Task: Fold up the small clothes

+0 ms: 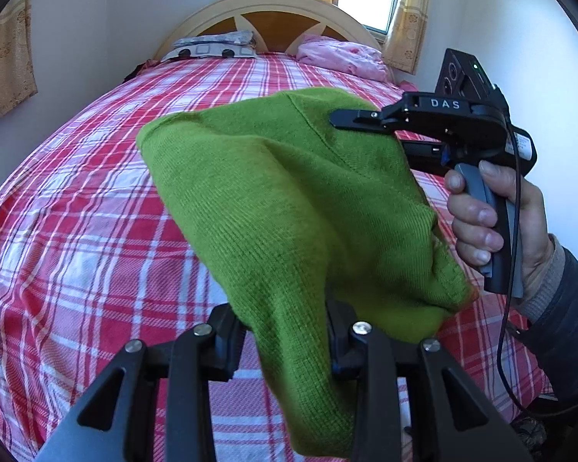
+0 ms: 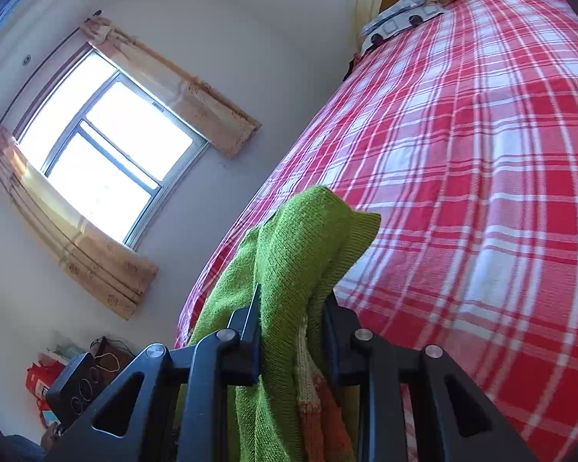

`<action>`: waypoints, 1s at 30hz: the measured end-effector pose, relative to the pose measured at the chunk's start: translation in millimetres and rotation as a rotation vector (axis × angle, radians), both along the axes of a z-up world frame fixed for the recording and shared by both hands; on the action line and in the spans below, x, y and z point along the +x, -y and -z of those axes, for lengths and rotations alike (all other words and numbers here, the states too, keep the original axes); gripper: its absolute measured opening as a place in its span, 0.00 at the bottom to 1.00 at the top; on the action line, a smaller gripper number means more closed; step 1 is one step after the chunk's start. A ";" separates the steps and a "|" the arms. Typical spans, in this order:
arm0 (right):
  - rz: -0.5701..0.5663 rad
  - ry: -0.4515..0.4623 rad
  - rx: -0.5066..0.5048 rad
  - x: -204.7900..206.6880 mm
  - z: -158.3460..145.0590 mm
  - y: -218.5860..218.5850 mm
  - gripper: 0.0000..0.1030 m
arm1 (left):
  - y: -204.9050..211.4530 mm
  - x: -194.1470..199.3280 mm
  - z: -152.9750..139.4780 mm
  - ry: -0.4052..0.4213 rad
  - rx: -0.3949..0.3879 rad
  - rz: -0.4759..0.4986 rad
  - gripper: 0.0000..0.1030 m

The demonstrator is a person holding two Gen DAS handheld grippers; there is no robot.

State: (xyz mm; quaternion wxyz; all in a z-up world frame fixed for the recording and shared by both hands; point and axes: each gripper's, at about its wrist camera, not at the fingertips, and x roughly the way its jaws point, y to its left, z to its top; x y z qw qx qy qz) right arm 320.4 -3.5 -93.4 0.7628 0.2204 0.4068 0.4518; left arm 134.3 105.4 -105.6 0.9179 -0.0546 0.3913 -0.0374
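Green knitted garment (image 1: 289,200) is held off the red-and-white plaid bedspread (image 1: 77,200), stretched between both tools. White letters "DAS" are read on the black right gripper (image 1: 350,125), whose fingers are pinched on the garment's far edge; the person's right hand (image 1: 493,215) is wrapped around its grey handle. The black left gripper (image 1: 285,331) is clamped on the near edge, though its fingertips are largely covered by the knit. In the right wrist view, an orange and cream striped band (image 2: 312,396) of the garment is seen between the fingers, which the left wrist view hides. A curtained window (image 2: 104,154) is shown there too. A pink pillow (image 1: 339,56) is seen far right by the headboard, cut off in the right wrist view.
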 end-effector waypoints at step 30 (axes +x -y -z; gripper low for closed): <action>-0.136 -0.066 -0.051 -2.4 36.1 -110.8 0.25 | -53.0 -33.9 18.8 -0.045 0.015 -0.091 0.34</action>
